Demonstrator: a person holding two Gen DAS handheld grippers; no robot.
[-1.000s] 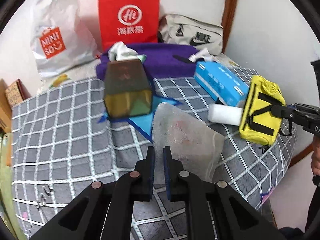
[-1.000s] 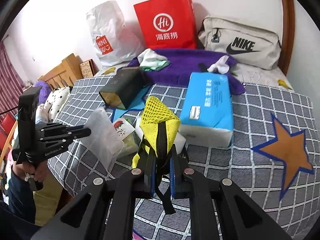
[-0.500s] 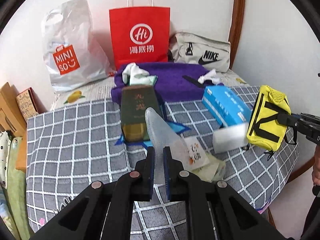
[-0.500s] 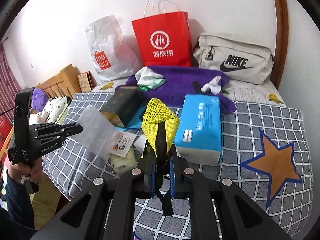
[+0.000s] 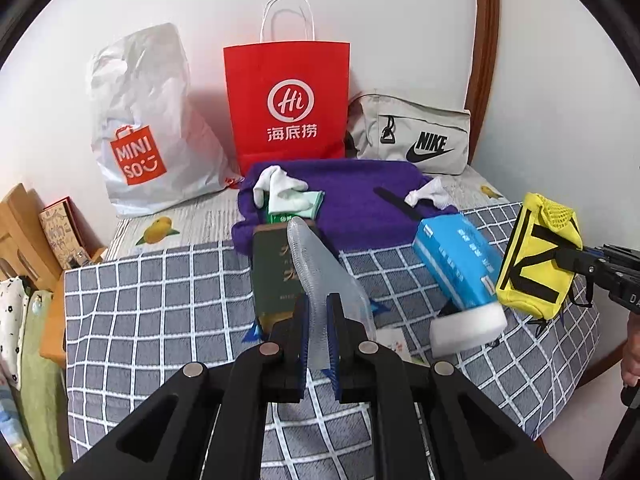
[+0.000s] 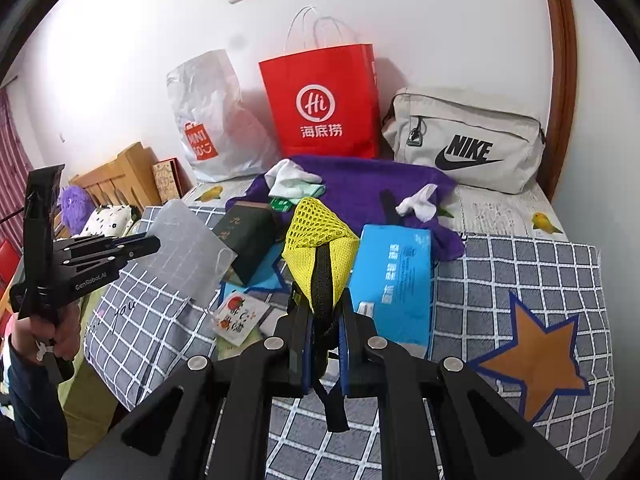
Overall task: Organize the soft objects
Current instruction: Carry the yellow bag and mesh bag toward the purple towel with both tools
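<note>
My left gripper (image 5: 317,320) is shut on a translucent mesh pouch (image 5: 320,276) and holds it raised above the checked bed cover; the pouch also shows in the right wrist view (image 6: 188,256). My right gripper (image 6: 323,320) is shut on a yellow mesh bag with black straps (image 6: 320,248), also held in the air; it shows at the right of the left wrist view (image 5: 538,256). On the bed lie a blue tissue pack (image 6: 394,276), a dark green box (image 6: 250,240), a white foam block (image 5: 468,330) and a printed packet (image 6: 238,318).
At the back stand a red paper bag (image 5: 286,104), a white Miniso bag (image 5: 148,128) and a grey Nike bag (image 5: 412,136). A purple towel (image 5: 352,204) holds white socks (image 5: 428,194) and a green cloth (image 5: 292,200). Wooden furniture (image 6: 116,176) stands at the left.
Both grippers have risen and pulled back from the bed. The mesh pouch has come up off the cover and off the printed packet; the yellow bag hangs higher.
</note>
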